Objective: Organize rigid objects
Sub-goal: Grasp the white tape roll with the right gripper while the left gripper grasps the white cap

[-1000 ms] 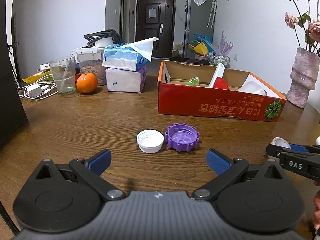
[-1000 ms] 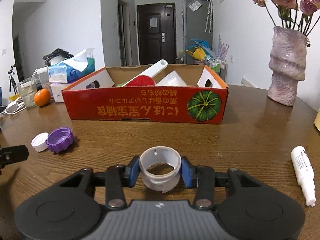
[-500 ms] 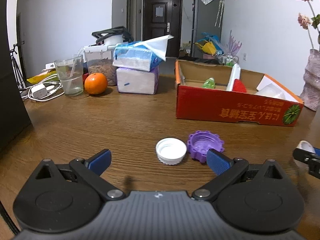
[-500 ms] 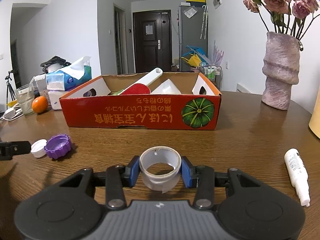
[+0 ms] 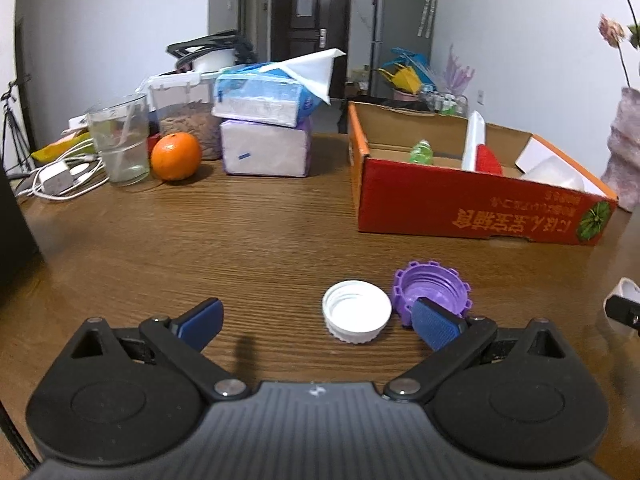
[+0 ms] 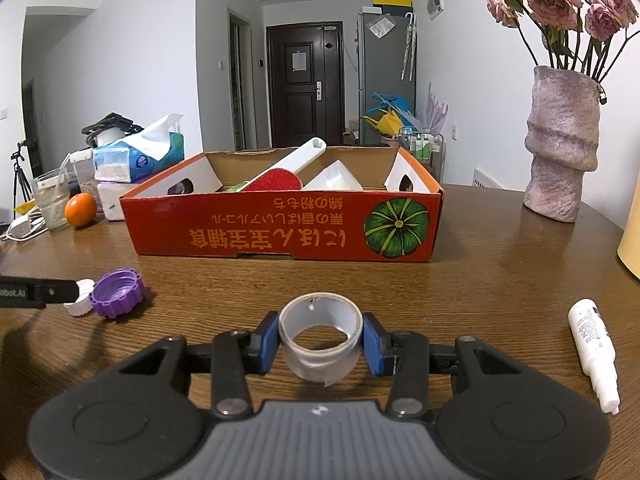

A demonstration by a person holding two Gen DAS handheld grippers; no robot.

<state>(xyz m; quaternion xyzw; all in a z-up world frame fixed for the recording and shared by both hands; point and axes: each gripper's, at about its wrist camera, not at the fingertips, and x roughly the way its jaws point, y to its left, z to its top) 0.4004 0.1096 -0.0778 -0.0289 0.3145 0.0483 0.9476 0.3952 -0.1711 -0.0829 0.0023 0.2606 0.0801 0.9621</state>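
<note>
My right gripper (image 6: 320, 344) is shut on a clear tape roll (image 6: 320, 340), held above the wooden table in front of the red cardboard box (image 6: 280, 232). The box holds a white-handled red brush (image 6: 280, 178), a white container and a green bottle (image 5: 421, 151). My left gripper (image 5: 316, 324) is open and low over the table. A white cap (image 5: 357, 311) lies between its fingers. A purple cap (image 5: 432, 290) touches the white one, just beyond the right fingertip. Both caps also show in the right wrist view, the purple cap (image 6: 117, 293) beside the white cap (image 6: 82, 296).
A small white bottle (image 6: 594, 350) lies at the right. A pink vase (image 6: 562, 144) with flowers stands at the back right. At the back left are an orange (image 5: 176, 156), a glass (image 5: 119, 144), tissue packs (image 5: 266, 136), a food container and charger cables.
My left gripper has moved left and closer to the caps, which now sit at its right fingertip. My right gripper has risen and drawn nearer the box with the tape roll.
</note>
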